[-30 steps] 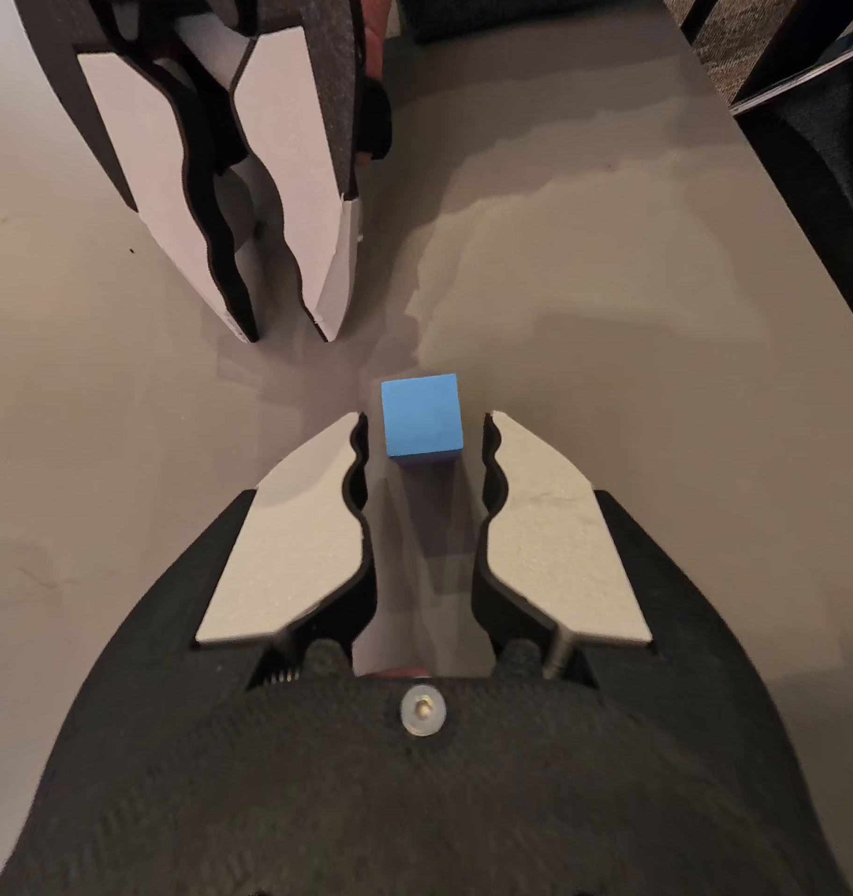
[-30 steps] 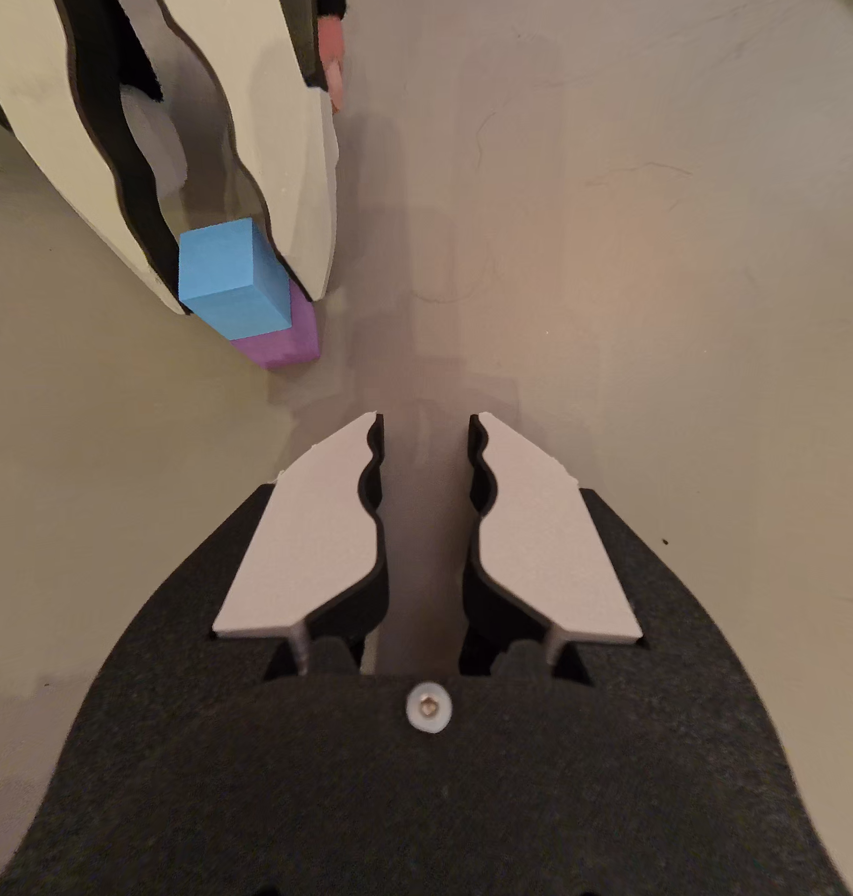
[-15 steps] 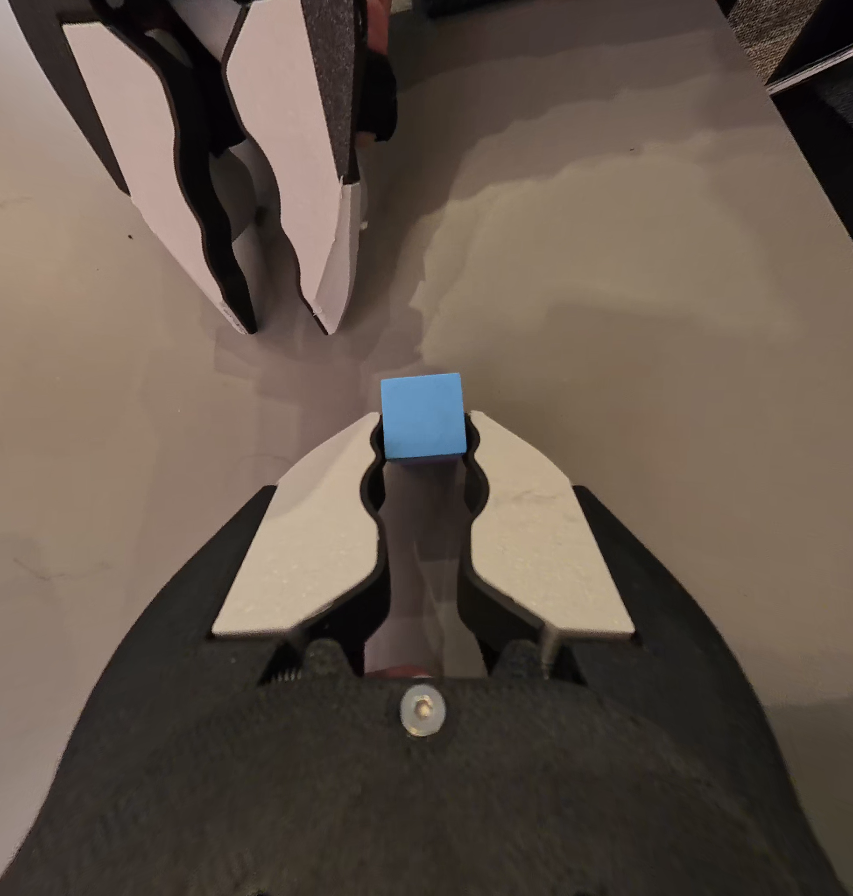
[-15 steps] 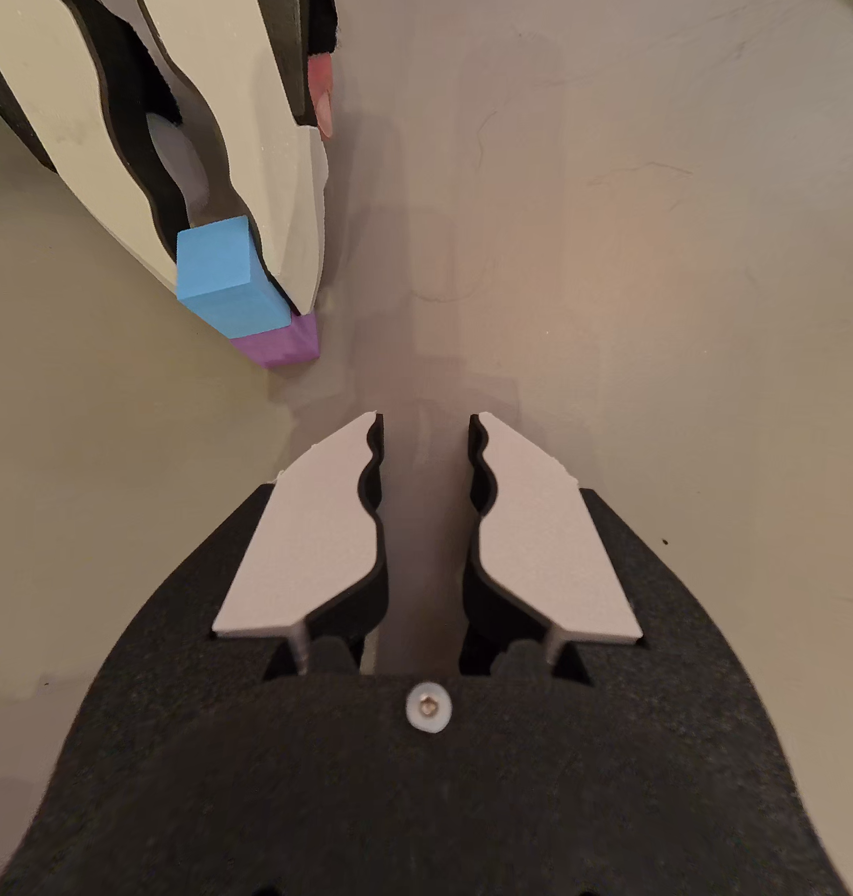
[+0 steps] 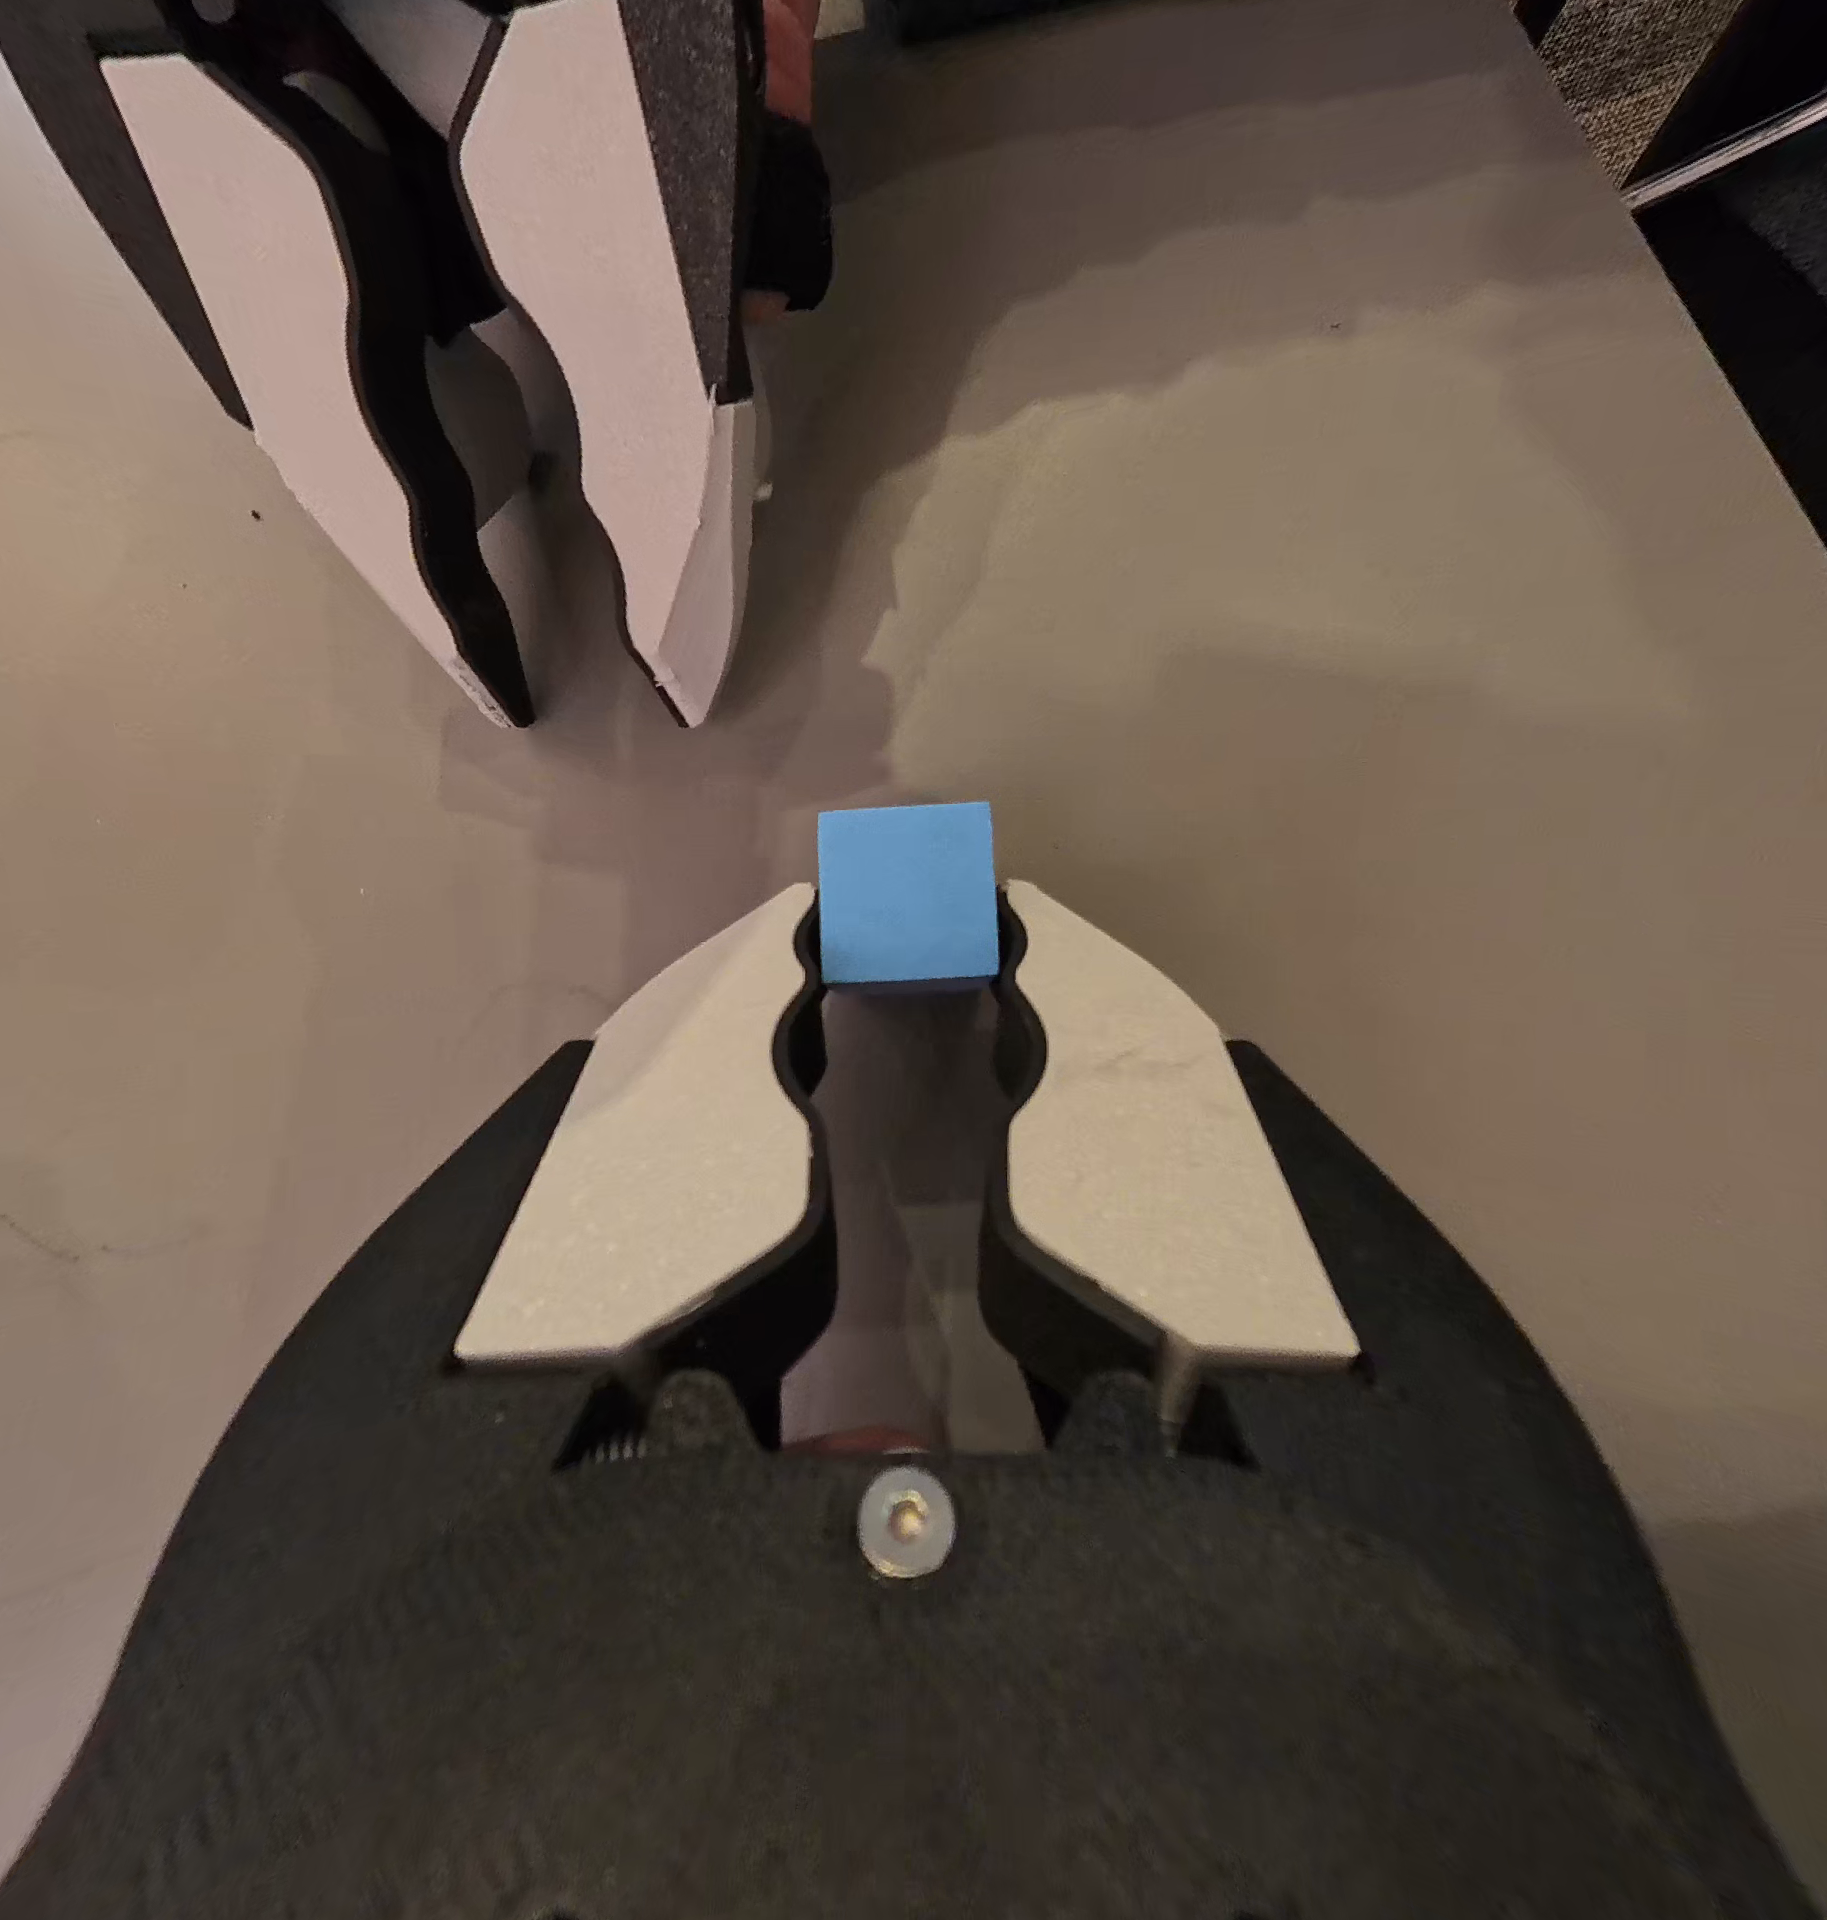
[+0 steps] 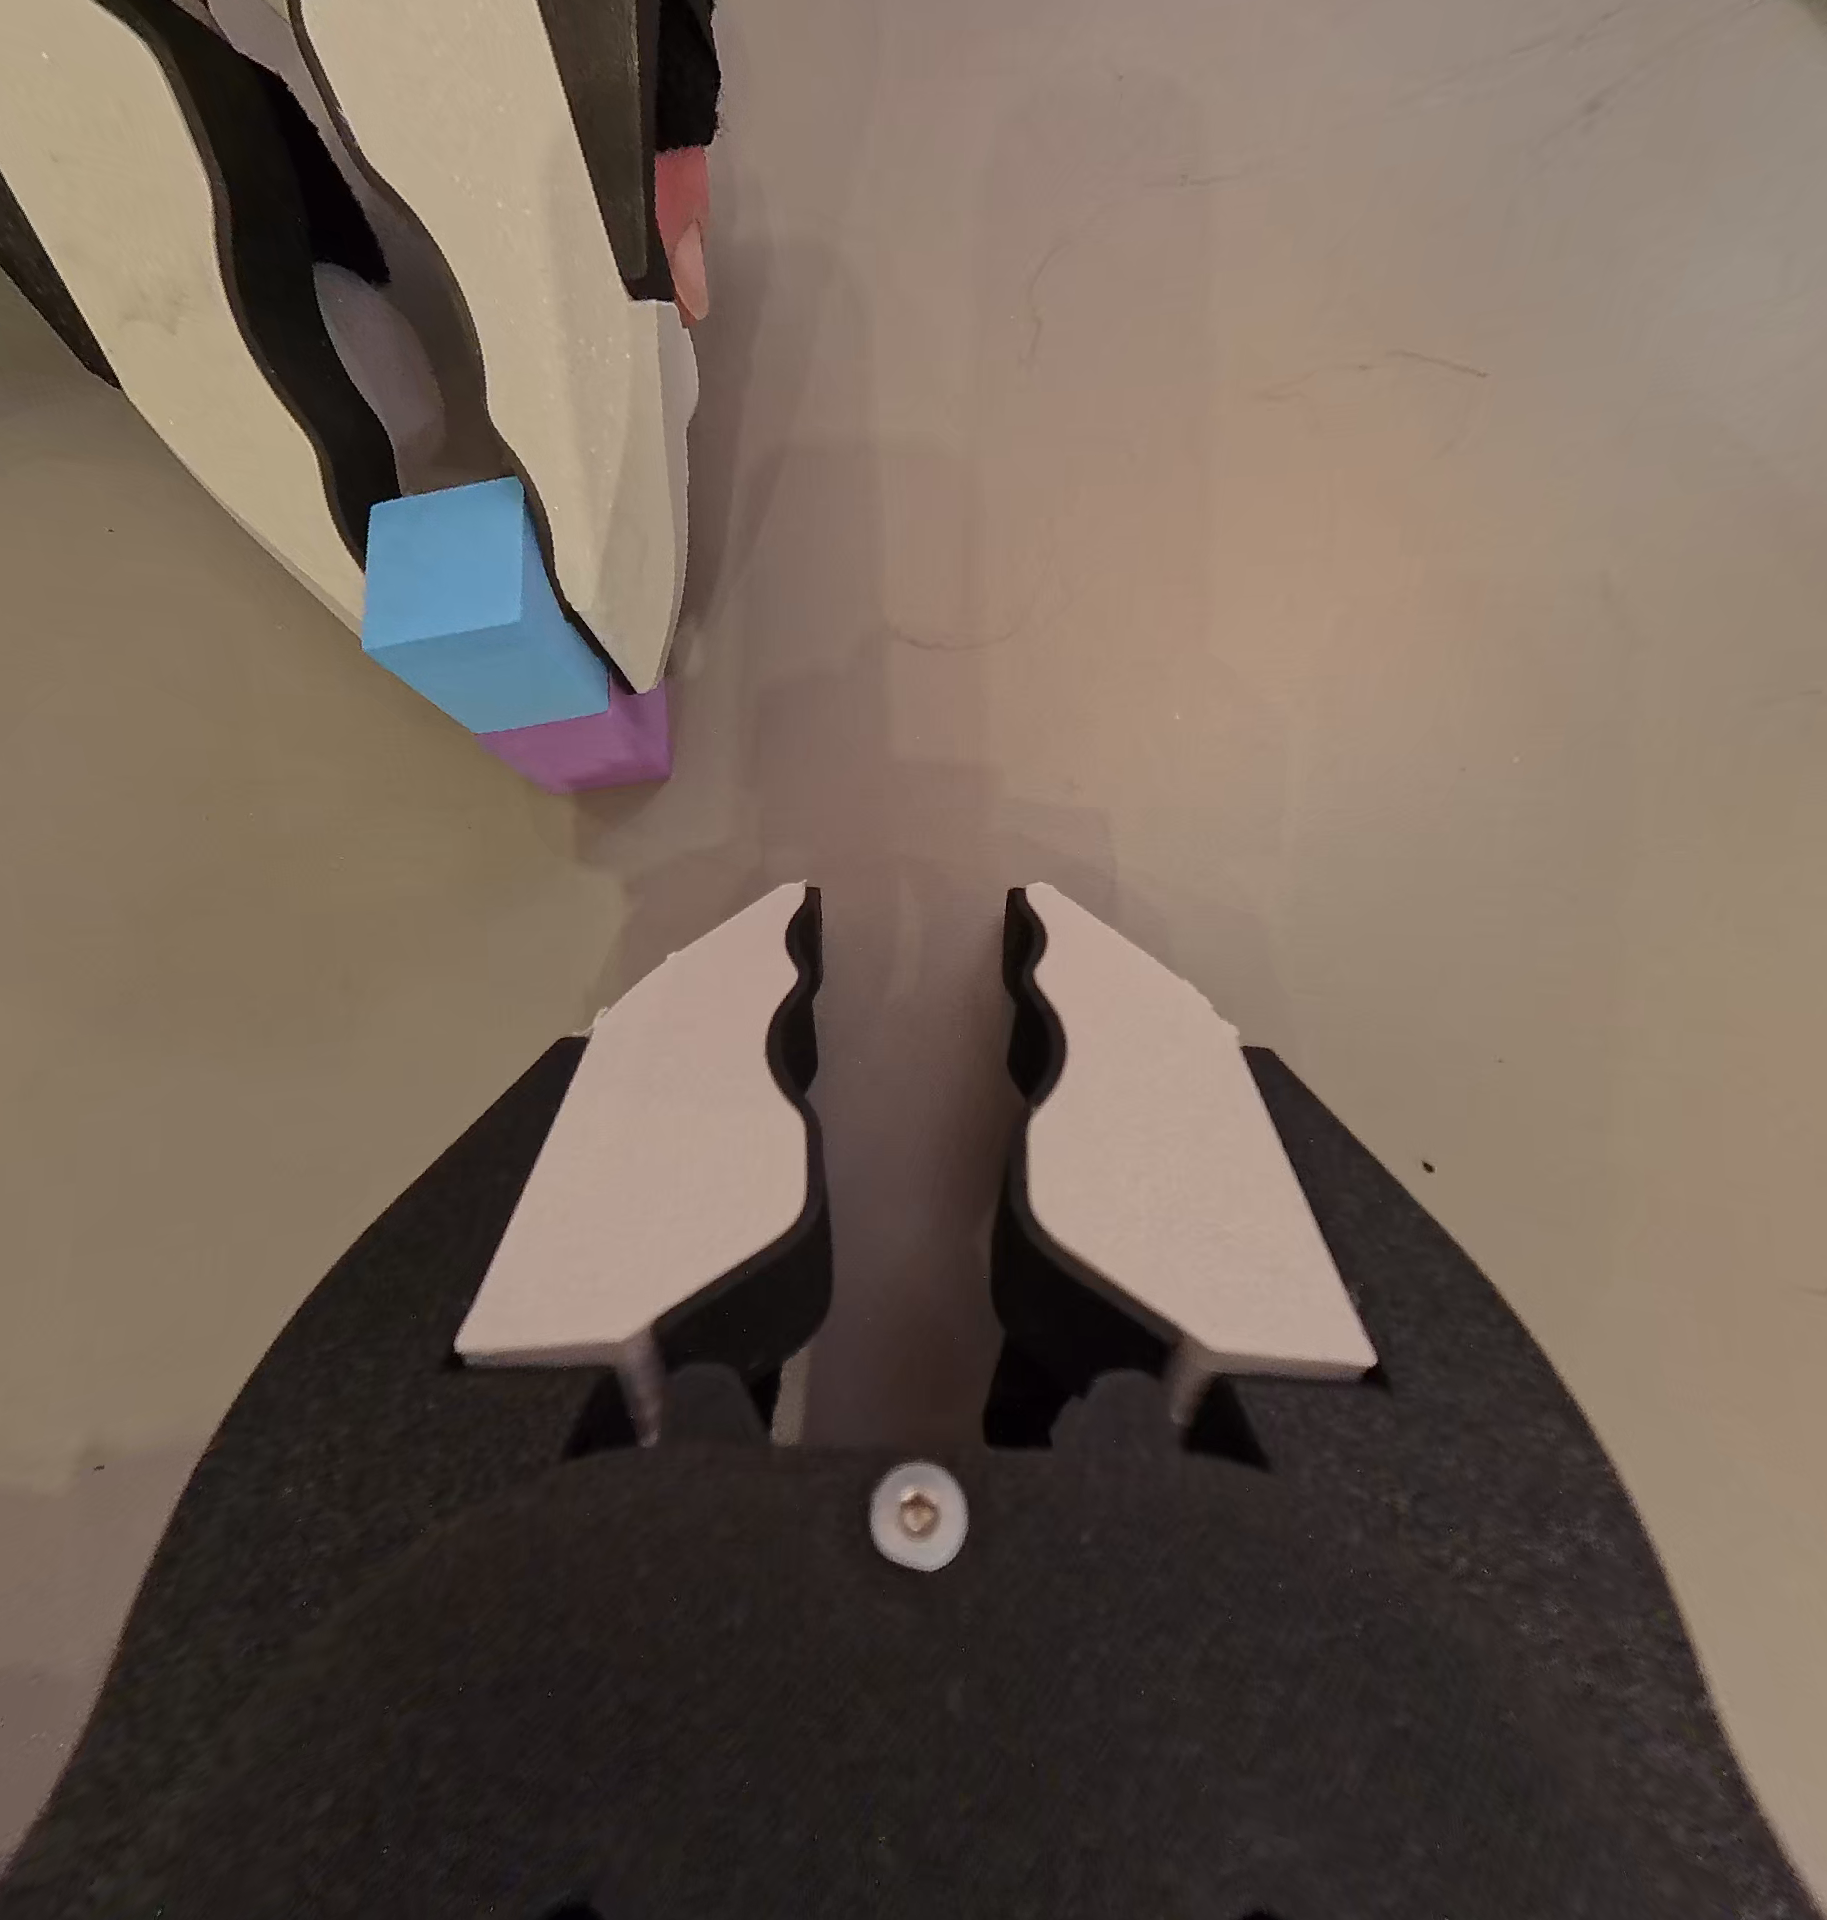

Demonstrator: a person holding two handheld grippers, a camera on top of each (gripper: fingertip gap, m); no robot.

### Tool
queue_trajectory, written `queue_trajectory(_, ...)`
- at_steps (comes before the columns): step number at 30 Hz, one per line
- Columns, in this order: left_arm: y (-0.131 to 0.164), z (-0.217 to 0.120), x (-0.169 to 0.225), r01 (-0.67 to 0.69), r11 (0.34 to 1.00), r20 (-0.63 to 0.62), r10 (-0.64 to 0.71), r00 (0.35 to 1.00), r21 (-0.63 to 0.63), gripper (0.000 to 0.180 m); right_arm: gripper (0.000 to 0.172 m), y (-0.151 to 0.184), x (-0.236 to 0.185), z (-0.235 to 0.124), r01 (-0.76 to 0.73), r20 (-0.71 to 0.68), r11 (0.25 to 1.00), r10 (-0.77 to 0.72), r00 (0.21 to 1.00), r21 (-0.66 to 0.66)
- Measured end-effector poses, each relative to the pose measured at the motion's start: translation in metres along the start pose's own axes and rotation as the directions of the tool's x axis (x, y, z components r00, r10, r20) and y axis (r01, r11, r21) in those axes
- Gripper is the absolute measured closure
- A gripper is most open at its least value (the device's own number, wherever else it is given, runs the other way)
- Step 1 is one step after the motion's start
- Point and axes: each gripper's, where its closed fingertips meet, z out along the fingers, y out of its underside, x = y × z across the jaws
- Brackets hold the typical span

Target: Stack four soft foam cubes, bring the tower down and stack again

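Note:
My left gripper is shut on a blue foam cube; both pads press its sides. The right wrist view shows the same blue cube resting on top of a purple foam cube, with the left gripper clamped on the blue one from above. The purple cube stands on the table and is hidden under the blue one in the left wrist view. My right gripper is open and empty, a little to the right of the two cubes. It also shows in the left wrist view, behind and left of the blue cube.
The grey table stretches around the cubes. Its right edge and a dark chair beyond it show at the upper right of the left wrist view. A person's fingertip shows beside the left gripper.
My left gripper's jaws closed from open around the blue cube to pressing on its sides. The cube stays on the purple one. My right gripper has hardly moved and stays open.

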Motion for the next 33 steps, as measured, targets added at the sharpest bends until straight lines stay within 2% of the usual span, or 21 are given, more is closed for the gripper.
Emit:
queue_trajectory(23,0.0,0.001,0.0,-0.003,1.0,-0.01,0.003,1.0,0.008,0.152,0.139,0.0,0.0,0.0,-0.002,0.002,1.0,0.002,1.0,0.001)
queue_trajectory(29,0.001,0.002,0.001,0.002,1.0,-0.013,-0.002,1.0,0.0,0.142,0.139,-0.001,0.0,0.001,-0.001,0.002,1.0,0.001,1.0,0.001)
queue_trajectory(33,0.003,-0.01,0.0,0.026,1.0,0.023,-0.026,0.999,-0.002,0.131,0.138,-0.001,0.0,0.001,0.0,0.003,1.0,0.0,1.0,0.002)
